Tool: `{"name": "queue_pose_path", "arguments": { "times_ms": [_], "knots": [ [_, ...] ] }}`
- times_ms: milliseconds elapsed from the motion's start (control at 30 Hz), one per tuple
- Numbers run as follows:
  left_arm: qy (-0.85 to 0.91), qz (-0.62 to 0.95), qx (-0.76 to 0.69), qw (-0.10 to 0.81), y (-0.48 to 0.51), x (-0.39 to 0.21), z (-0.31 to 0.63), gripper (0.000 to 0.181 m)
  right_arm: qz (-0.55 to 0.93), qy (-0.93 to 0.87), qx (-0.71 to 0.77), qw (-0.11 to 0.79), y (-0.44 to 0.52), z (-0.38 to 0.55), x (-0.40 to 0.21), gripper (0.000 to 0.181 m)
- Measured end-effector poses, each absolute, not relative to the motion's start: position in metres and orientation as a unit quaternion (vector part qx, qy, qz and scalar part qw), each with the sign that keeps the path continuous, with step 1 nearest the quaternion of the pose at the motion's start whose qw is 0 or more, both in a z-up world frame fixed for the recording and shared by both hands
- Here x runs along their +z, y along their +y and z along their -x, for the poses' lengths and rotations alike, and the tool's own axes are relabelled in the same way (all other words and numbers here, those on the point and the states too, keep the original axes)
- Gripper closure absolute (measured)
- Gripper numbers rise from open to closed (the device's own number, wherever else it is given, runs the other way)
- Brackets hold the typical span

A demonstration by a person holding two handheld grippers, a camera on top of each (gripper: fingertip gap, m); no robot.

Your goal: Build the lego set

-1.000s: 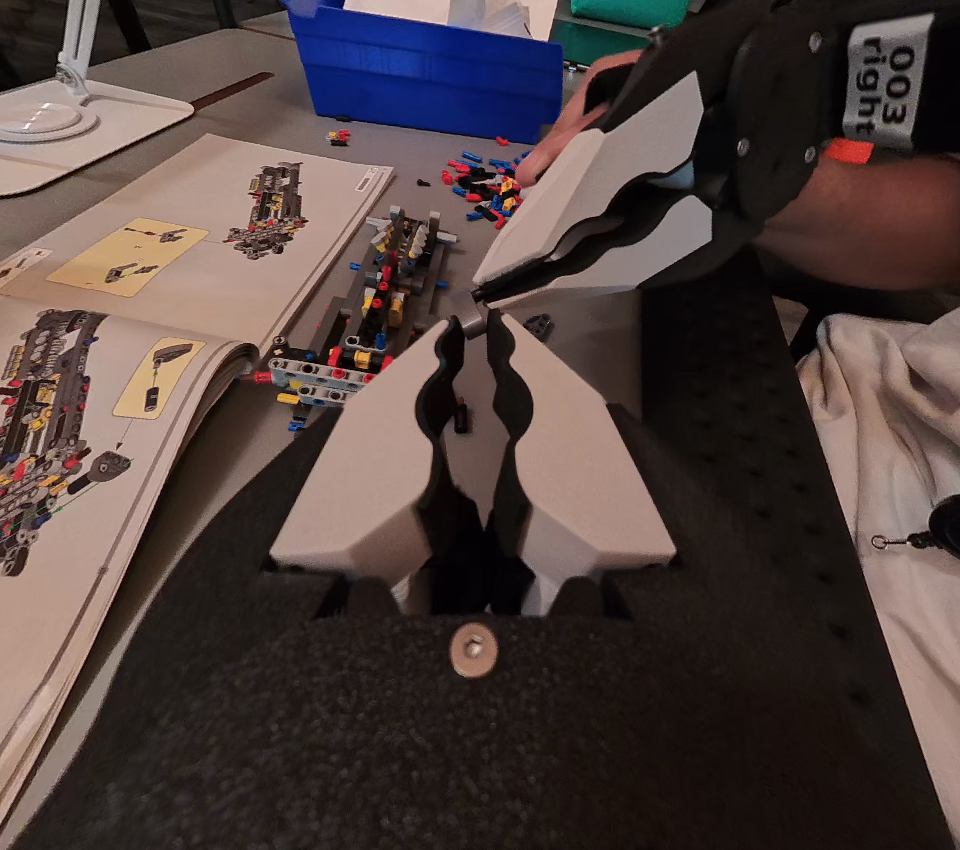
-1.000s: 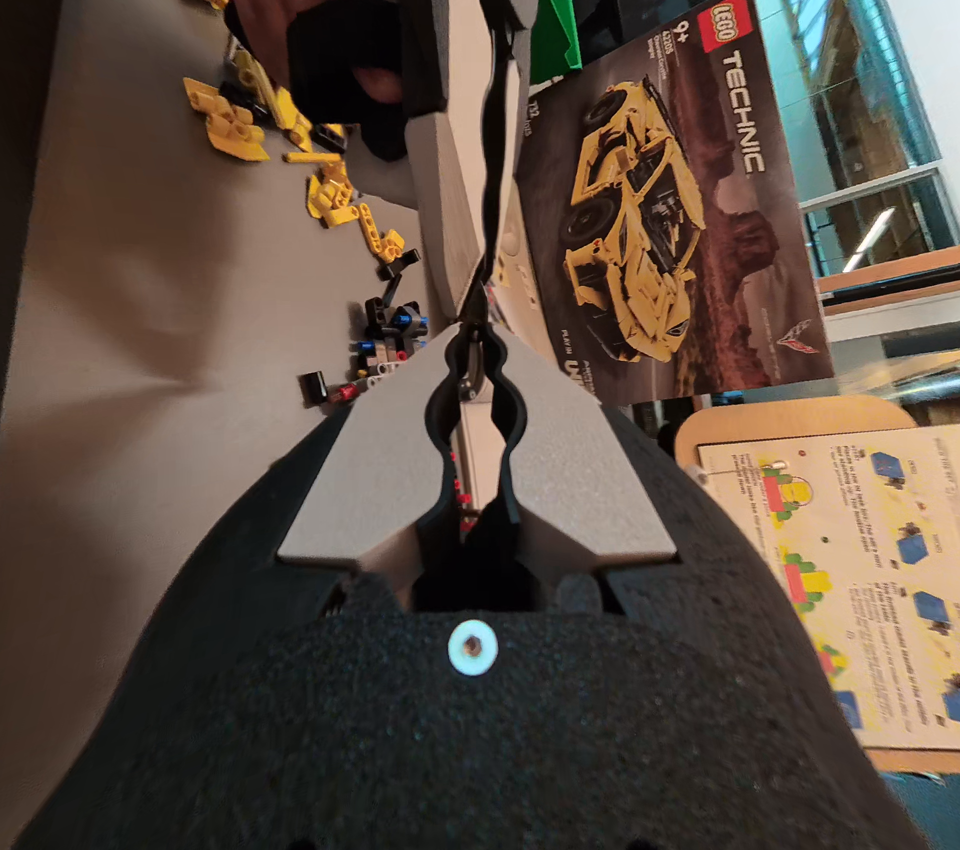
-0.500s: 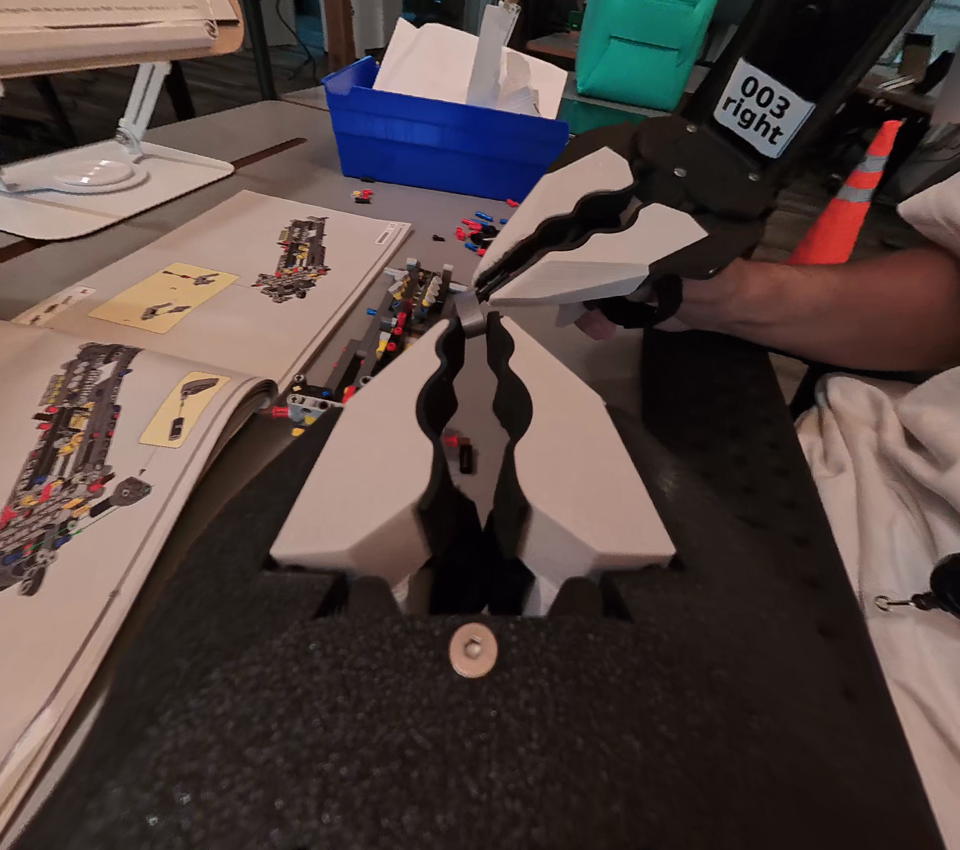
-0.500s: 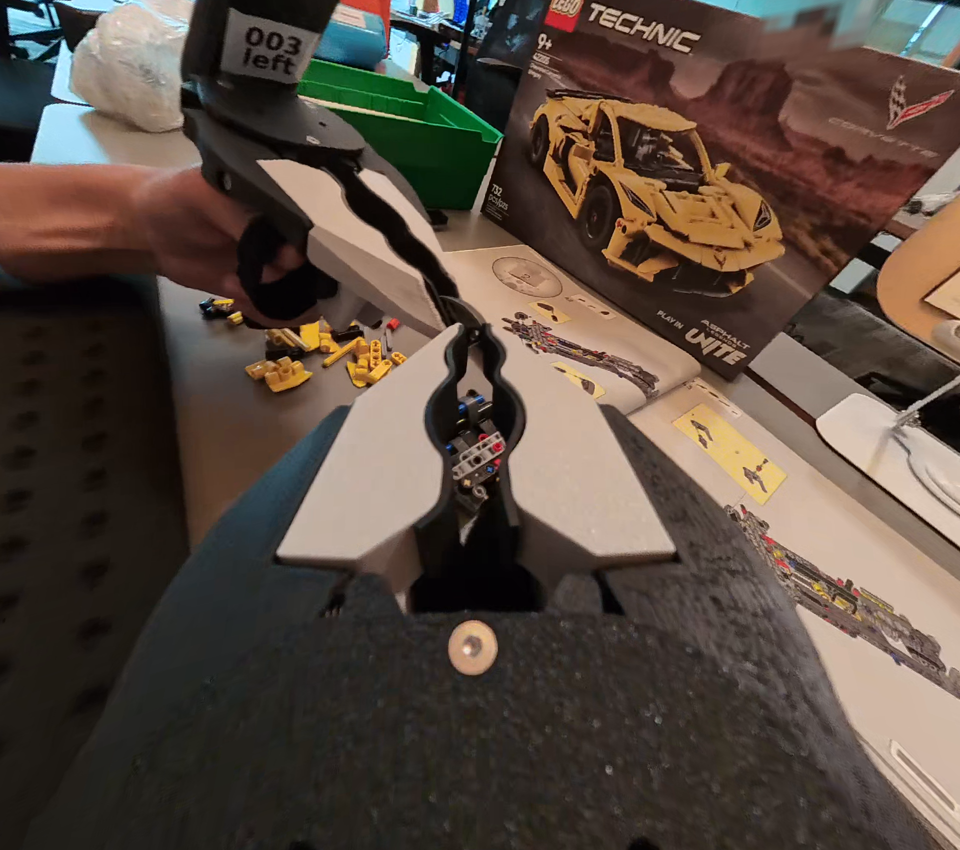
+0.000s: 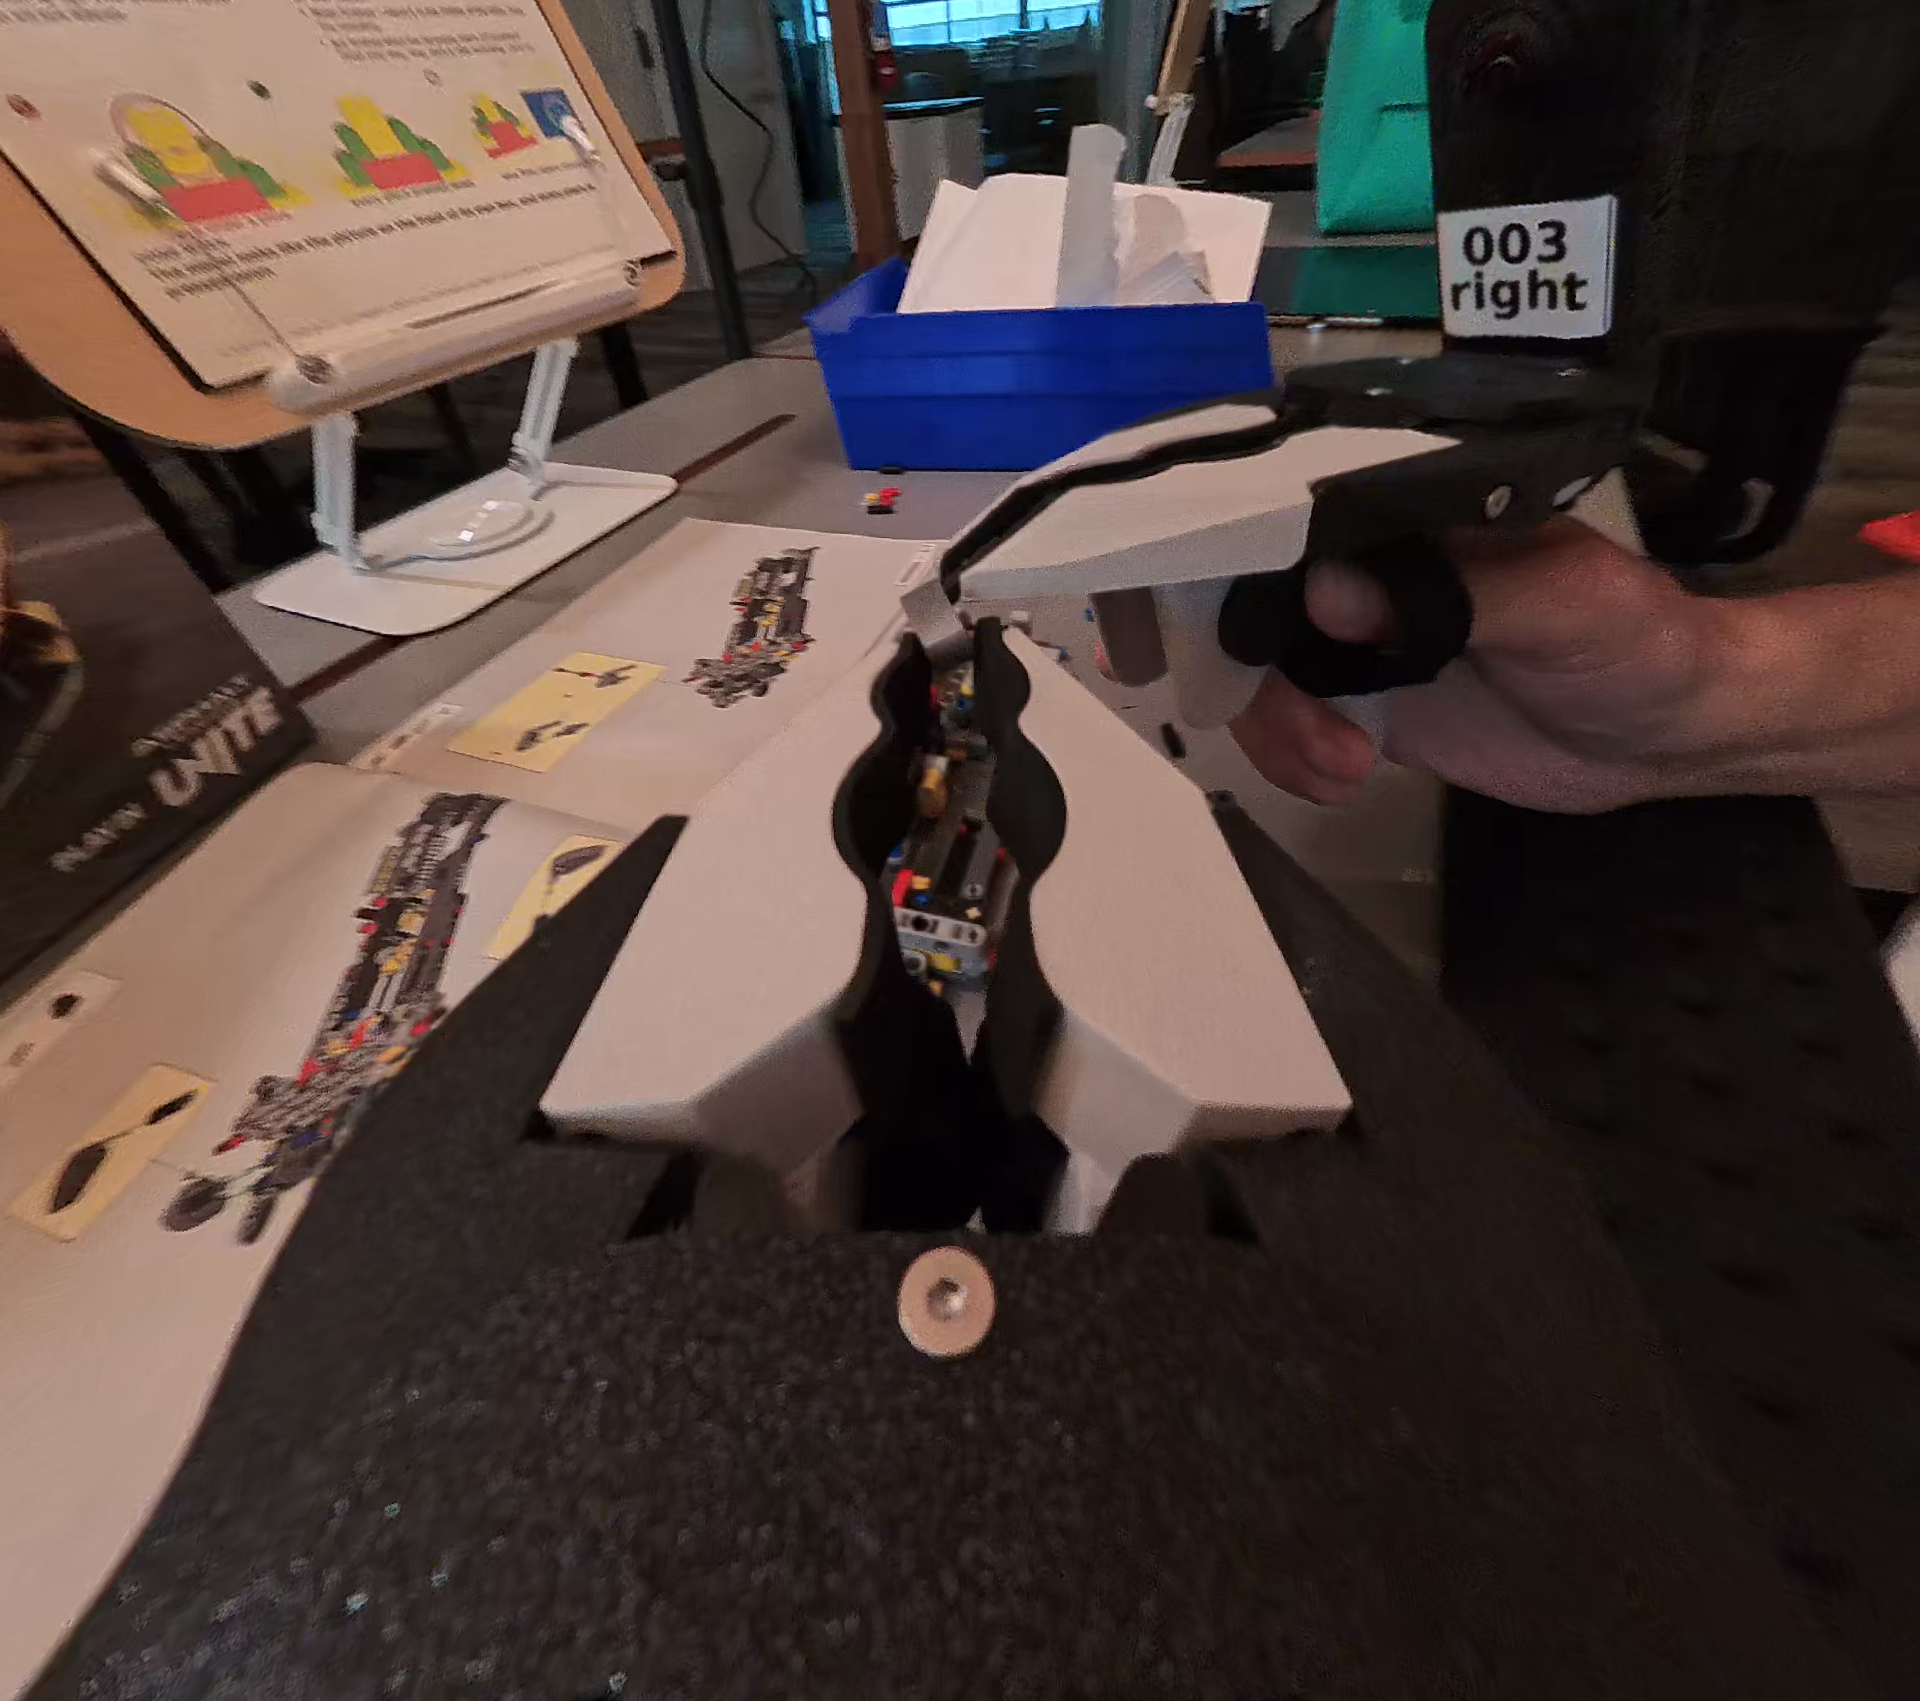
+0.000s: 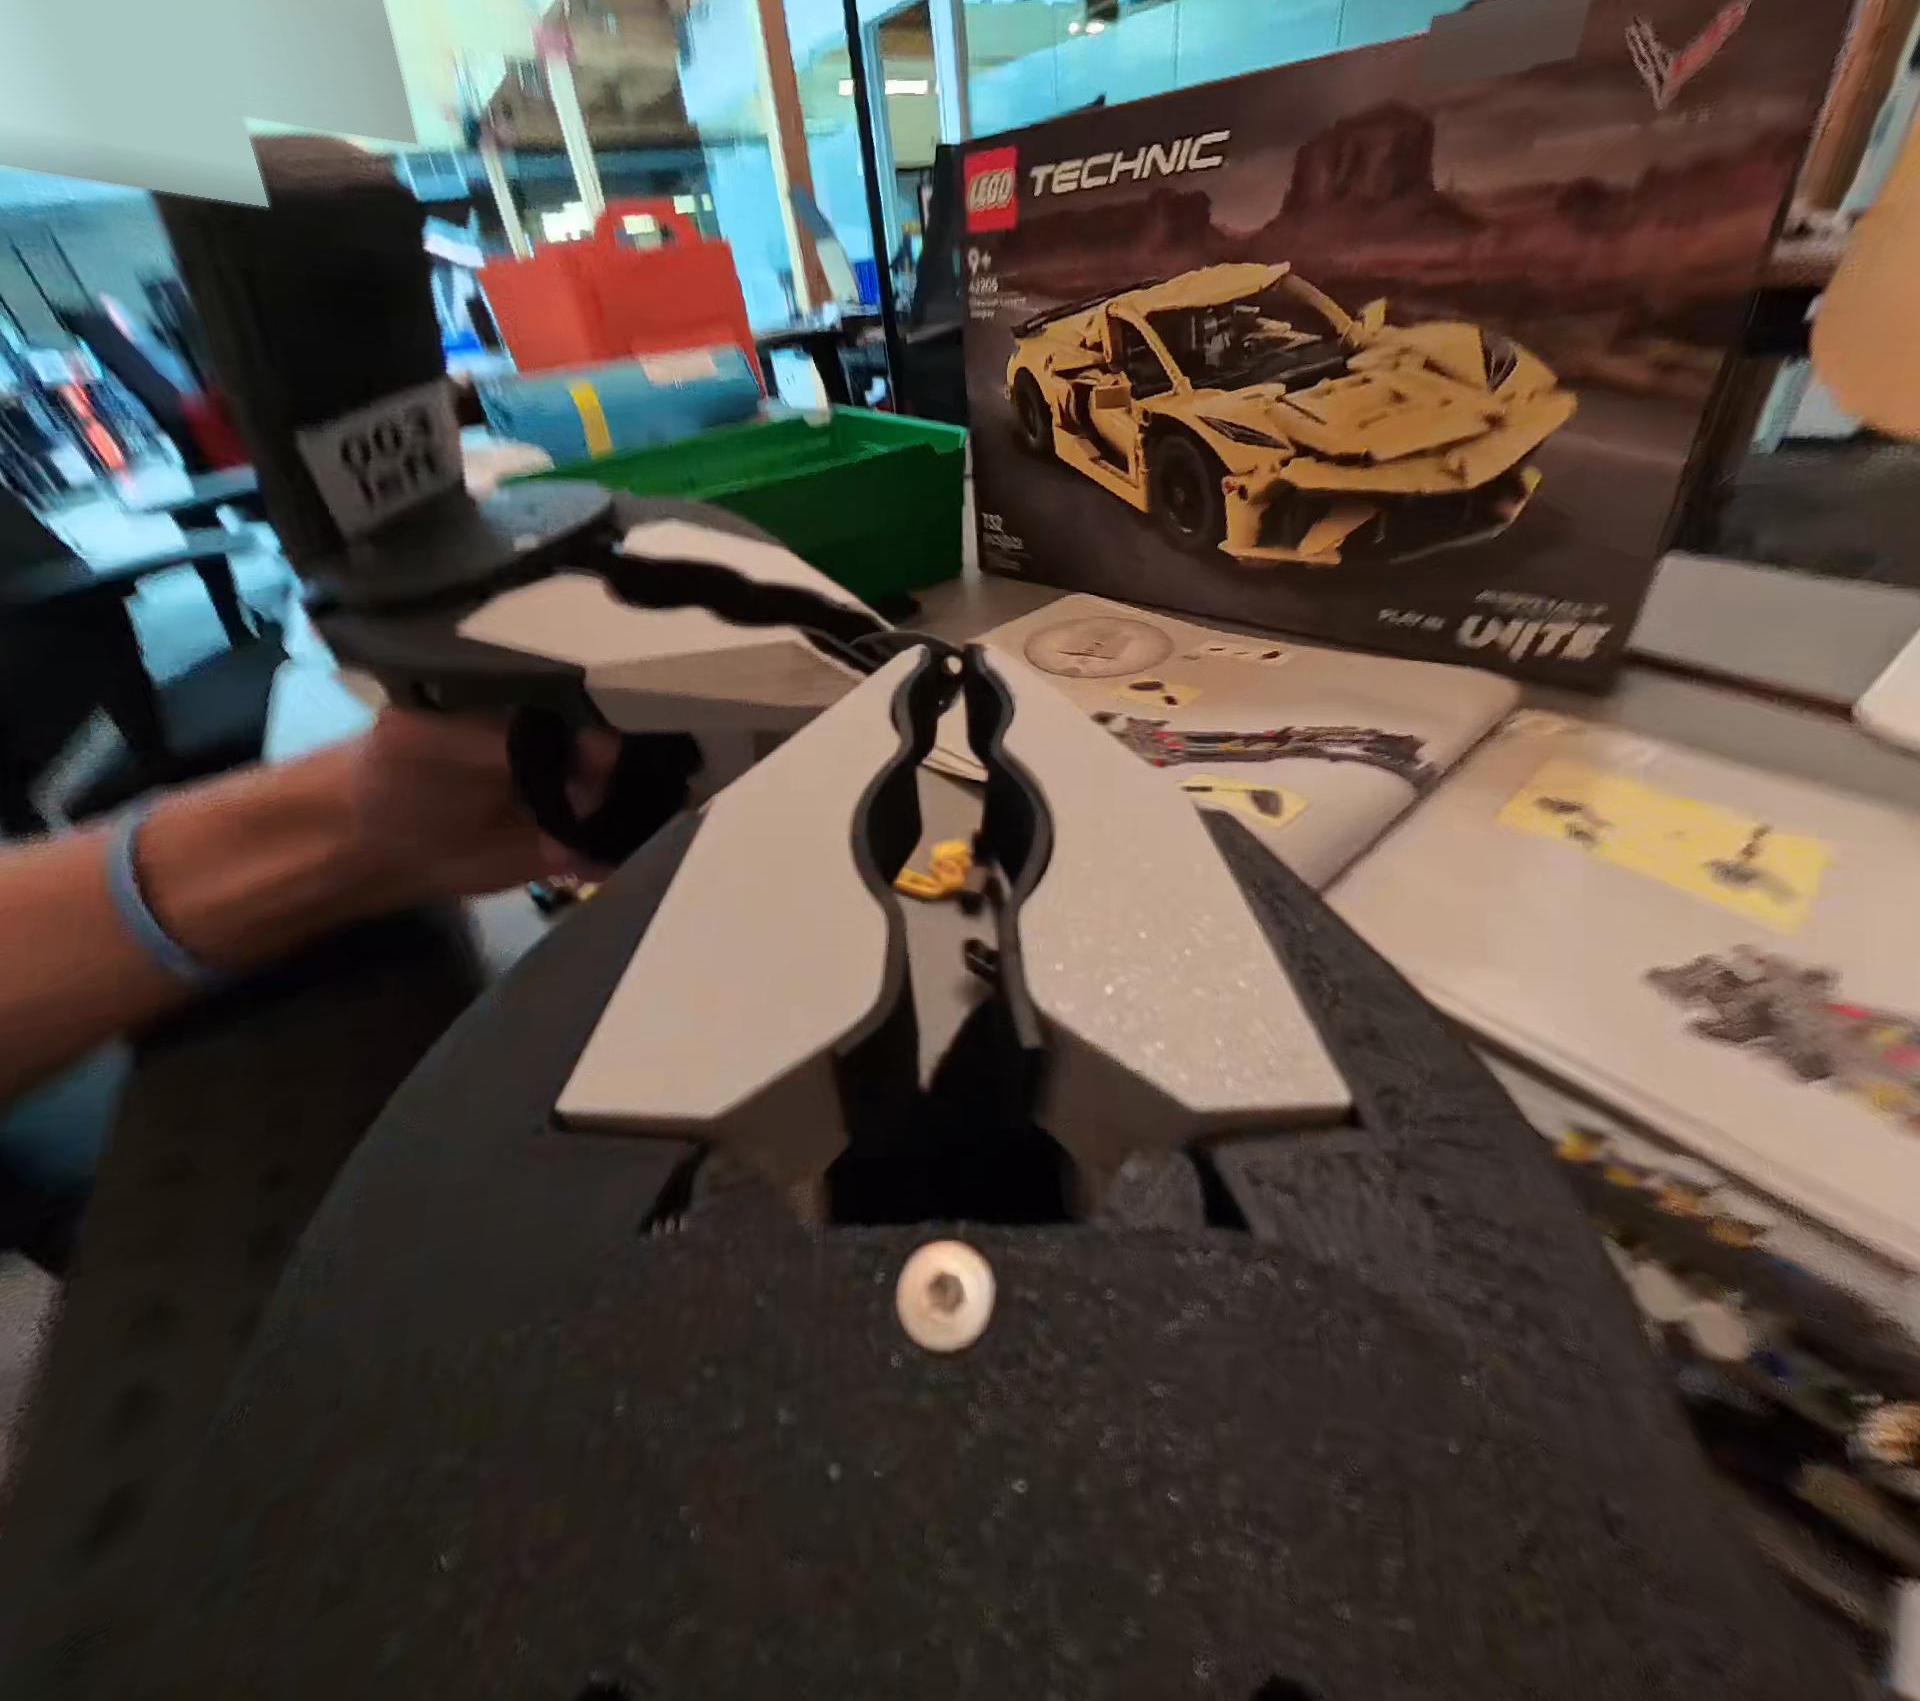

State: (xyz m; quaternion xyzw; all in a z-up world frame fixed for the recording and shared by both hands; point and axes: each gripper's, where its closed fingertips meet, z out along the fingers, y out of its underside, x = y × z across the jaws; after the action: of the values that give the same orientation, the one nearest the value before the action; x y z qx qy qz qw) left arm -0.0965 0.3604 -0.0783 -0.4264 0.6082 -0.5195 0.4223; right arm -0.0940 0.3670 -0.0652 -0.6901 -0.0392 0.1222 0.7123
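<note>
Two claws meet tip to tip above the grey counter [image 5: 727, 446]. The left claw [image 5: 948, 649] is nearly closed and pinches a small light grey lego piece [image 5: 932, 612] at its tips. The right claw [image 6: 948, 672] is nearly closed too, and its tips sit right at that same small piece, which looks dark and blurry in the right wrist view. I cannot tell which claw has the tighter hold.

Down on the counter, seen through the gap of the left claw, lies the long half-built lego model of grey, black, red and yellow bricks [image 5: 948, 872]. The open white instruction book [image 5: 582, 716] lies beside it. A few loose yellow lego pieces [image 6: 932, 874] lie on the counter under the right claw. The dark lego box with a yellow car picture [image 6: 1351, 363] stands upright behind the book. A blue plastic bin full of white paper [image 5: 1039, 384] sits farther back.
</note>
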Motion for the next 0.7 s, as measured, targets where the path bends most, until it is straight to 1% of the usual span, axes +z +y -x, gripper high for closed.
{"name": "queue_pose_path", "arguments": {
  "times_ms": [167, 267, 333, 400, 467, 600, 700],
  "knots": [
    [0.610, 0.410, -0.436, 0.519, 0.368, -0.075, 0.093, 0.174, 0.637, 0.088, 0.274, 0.715, 0.372, 0.091, -0.062, 0.178],
    [0.595, 0.410, -0.394, 0.568, 0.372, -0.069, 0.089, 0.174, 0.581, 0.137, 0.337, 0.728, 0.373, 0.088, -0.056, 0.178],
    [0.588, 0.422, -0.376, 0.579, 0.375, -0.071, 0.086, 0.174, 0.567, 0.159, 0.348, 0.729, 0.376, 0.084, -0.059, 0.178],
    [0.571, 0.437, -0.390, 0.574, 0.375, -0.069, 0.085, 0.174, 0.562, 0.157, 0.348, 0.734, 0.376, 0.084, -0.056, 0.178],
    [0.559, 0.452, -0.405, 0.565, 0.375, -0.069, 0.084, 0.175, 0.571, 0.147, 0.321, 0.741, 0.376, 0.082, -0.057, 0.177],
    [0.554, 0.447, -0.397, 0.579, 0.373, -0.068, 0.083, 0.175, 0.582, 0.130, 0.286, 0.750, 0.374, 0.081, -0.055, 0.178],
    [0.558, 0.433, -0.387, 0.594, 0.371, -0.066, 0.084, 0.174, 0.574, 0.132, 0.314, 0.745, 0.372, 0.083, -0.053, 0.178]
  ]
}}
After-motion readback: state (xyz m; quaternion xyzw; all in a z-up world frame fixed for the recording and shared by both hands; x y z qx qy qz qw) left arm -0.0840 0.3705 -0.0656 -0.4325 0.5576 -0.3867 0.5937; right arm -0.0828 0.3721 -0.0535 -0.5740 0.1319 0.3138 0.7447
